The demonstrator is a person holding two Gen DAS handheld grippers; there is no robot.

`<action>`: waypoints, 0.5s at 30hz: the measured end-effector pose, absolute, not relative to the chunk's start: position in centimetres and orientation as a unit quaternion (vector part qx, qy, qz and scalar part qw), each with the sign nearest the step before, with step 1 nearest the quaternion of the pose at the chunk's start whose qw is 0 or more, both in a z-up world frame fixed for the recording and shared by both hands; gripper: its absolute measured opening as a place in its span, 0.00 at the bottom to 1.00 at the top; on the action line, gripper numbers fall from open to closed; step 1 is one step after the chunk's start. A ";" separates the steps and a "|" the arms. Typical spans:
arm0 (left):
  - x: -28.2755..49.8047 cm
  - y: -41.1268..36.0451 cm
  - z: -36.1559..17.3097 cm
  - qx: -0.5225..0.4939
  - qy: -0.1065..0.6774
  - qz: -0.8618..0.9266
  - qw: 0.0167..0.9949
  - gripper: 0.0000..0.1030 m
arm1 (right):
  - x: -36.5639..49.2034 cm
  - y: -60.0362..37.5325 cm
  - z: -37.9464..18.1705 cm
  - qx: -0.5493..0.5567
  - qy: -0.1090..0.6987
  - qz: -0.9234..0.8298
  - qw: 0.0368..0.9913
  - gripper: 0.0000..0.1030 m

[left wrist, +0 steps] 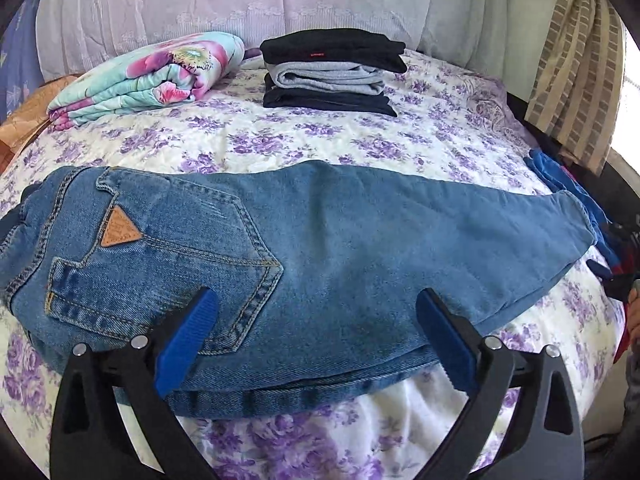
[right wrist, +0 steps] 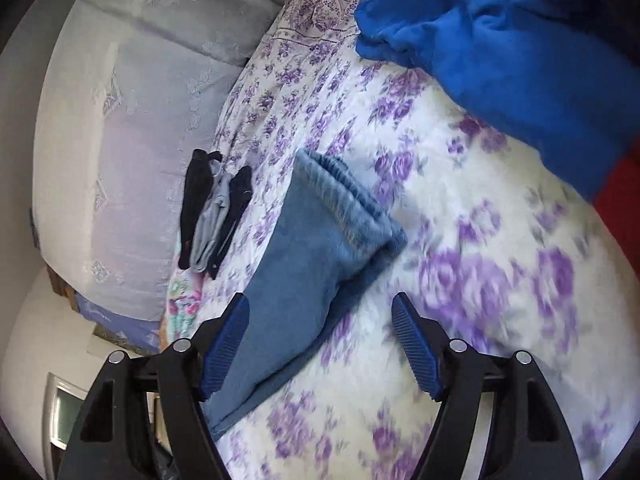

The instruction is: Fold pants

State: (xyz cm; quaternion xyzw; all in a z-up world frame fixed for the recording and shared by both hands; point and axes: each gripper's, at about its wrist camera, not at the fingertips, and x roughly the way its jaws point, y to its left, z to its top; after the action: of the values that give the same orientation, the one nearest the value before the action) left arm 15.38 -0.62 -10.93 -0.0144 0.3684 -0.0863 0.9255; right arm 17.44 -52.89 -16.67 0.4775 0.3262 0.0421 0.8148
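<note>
The mid-blue denim jeans (left wrist: 320,248) lie across the near part of the bed, already doubled leg on leg, stretched along its near edge. The waist end, with its stitched back pocket (left wrist: 160,256), is toward the left side and the hems (right wrist: 348,200) toward the right. They lie flat and long, which I judge suits a crosswise fold, hem end carried over to the waist.

A tan triangular leather patch (left wrist: 117,230) sits on the pocket; its stamped lettering is too small to read.

The left gripper (left wrist: 316,332) hangs over the jeans' near edge by the pocket, its blue ribbed pads spread wide, holding nothing. The right gripper (right wrist: 320,344) points at the hem end with its jaws apart. The leg passes beside its left pad, but nothing is clamped. That view is smeared by motion.

The purple-flowered white bedspread (left wrist: 360,140) carries everything. Toward the far edge stands a neat stack of folded dark and grey garments (left wrist: 332,72). Its top piece bears a small red tag, unreadable. They are presumably finished pieces kept clear of the working area. To the left of the stack lies a folded floral quilt in pink and turquoise (left wrist: 152,76). At the right edge a rumpled bright-blue garment (right wrist: 500,52) waits near the hems.
</note>
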 end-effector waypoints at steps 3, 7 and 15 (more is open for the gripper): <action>15.7 -0.5 -9.8 -0.064 0.374 -0.122 0.917 0.94 | 18.2 -53.2 -16.6 0.473 0.321 0.022 0.820 0.72; 16.4 -3.4 -8.4 -0.057 0.362 -0.159 0.917 0.95 | 18.9 -52.9 -16.6 0.453 0.309 0.002 0.837 0.72; 20.4 -8.0 -13.1 0.033 0.425 -0.075 0.902 0.96 | 17.3 -53.9 -17.9 0.491 0.250 0.024 0.834 0.26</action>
State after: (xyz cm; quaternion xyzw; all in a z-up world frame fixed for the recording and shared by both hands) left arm 20.38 -7.97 -13.13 0.0329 0.4247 -0.0746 0.9016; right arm 17.35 -53.85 -17.89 0.4905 0.2499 0.0243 0.8344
